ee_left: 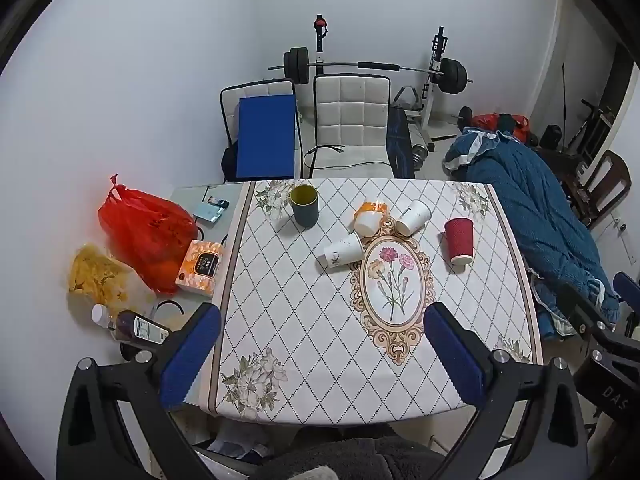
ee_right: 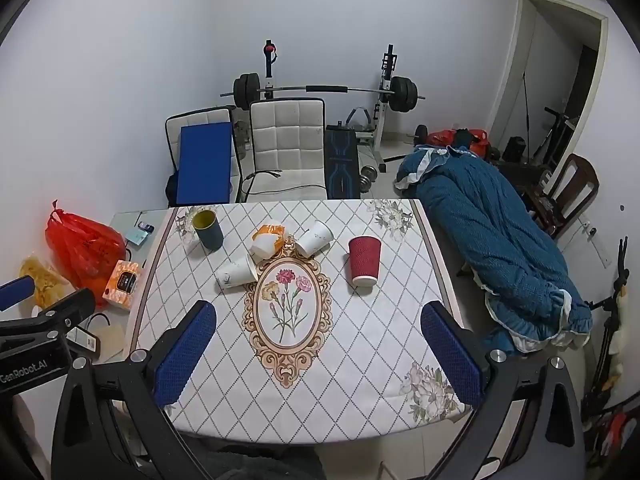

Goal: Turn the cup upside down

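Left wrist view: left tool (ee_left: 320, 354) was spread wide with nothing in it, hanging over the near table (ee_left: 400, 396) edge. Dark green cup (ee_left: 304, 205) stood upright, mouth up, far-left corner, well ahead.

Right wrist view: right tool (ee_right: 318, 350) also gaped wide, nothing held. Green cup (ee_right: 208, 229) lay ahead-left, so I'd say the left one's nearer. Red ribbed cup (ee_right: 364, 261) was already inverted; the white paper cups (ee_right: 237, 273) were tipped over mid-table, with open cloth in front.

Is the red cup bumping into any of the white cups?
Apart. In the right wrist view, the red cup stands alone, with bare tablecloth showing between it and the nearest white cup.
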`<state>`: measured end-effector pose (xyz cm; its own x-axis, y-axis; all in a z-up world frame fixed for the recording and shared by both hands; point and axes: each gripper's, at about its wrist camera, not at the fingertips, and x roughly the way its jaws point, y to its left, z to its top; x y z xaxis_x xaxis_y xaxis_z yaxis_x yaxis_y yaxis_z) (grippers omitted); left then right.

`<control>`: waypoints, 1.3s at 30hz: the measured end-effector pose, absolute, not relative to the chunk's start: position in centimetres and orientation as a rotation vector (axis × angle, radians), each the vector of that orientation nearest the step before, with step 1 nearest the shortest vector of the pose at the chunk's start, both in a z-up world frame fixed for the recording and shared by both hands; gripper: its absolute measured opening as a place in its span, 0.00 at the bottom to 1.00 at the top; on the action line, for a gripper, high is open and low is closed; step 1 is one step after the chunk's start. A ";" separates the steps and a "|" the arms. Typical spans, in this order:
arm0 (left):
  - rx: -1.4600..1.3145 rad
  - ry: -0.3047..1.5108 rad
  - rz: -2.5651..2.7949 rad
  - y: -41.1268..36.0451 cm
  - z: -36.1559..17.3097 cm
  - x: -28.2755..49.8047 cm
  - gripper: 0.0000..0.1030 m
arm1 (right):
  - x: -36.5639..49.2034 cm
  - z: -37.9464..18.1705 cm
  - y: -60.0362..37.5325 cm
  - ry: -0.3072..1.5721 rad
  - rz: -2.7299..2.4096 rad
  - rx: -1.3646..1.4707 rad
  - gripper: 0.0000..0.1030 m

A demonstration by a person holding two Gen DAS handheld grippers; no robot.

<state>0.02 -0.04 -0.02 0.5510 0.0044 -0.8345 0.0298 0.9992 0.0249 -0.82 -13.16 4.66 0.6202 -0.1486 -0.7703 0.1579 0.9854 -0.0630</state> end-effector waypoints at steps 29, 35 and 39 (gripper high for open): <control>0.039 0.977 -0.024 -0.7 1.3 0.3 1.00 | -1.4 5.1 -13.6 0.884 -0.182 0.020 1.00; 0.037 0.973 -0.029 -0.9 1.3 0.3 1.00 | -1.5 5.1 -13.8 0.883 -0.182 0.022 1.00; 0.034 0.974 -0.034 -0.9 0.9 0.3 1.00 | -1.5 5.3 -14.0 0.883 -0.184 0.023 1.00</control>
